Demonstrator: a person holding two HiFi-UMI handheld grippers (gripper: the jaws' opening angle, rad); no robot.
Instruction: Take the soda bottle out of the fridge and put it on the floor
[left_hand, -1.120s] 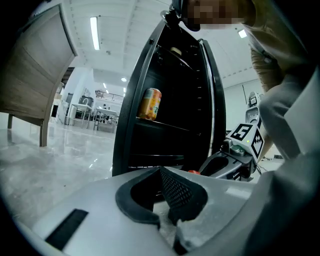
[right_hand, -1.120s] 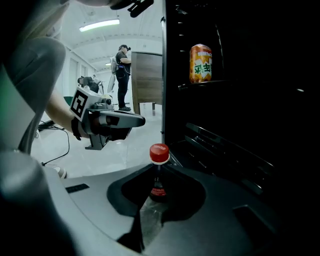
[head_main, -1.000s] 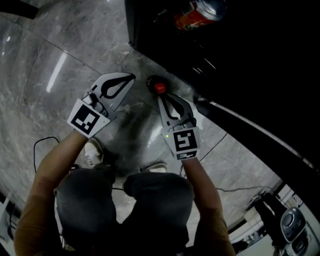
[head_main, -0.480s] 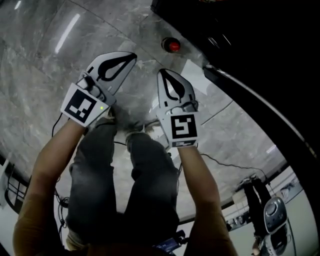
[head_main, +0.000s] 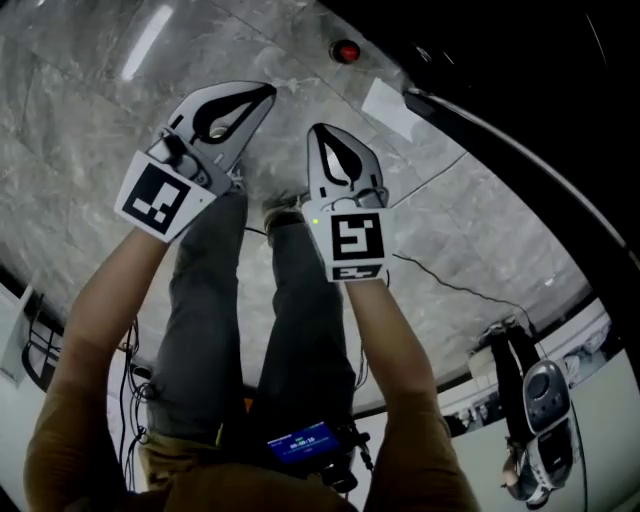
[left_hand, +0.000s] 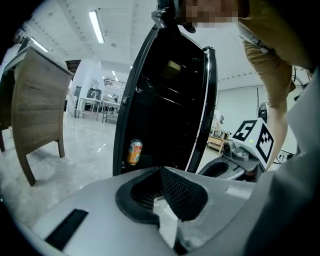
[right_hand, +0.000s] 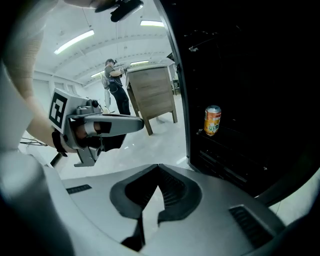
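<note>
The soda bottle shows from above as a red cap; it stands on the grey marble floor beside the black fridge. My left gripper and right gripper are held side by side over the person's legs, well short of the bottle. Both are shut with nothing between the jaws. In the left gripper view the jaws meet in front of the open fridge. In the right gripper view the jaws also meet. An orange can stands on a low fridge shelf.
The fridge door's edge runs across the upper right. A white patch lies on the floor near it. Thin cables trail over the marble. A wooden cabinet and a person stand further back.
The right gripper has drawn back from the bottle's red cap, and the bottle stays on the floor. The person has risen, so the bottle now looks smaller and farther off.
</note>
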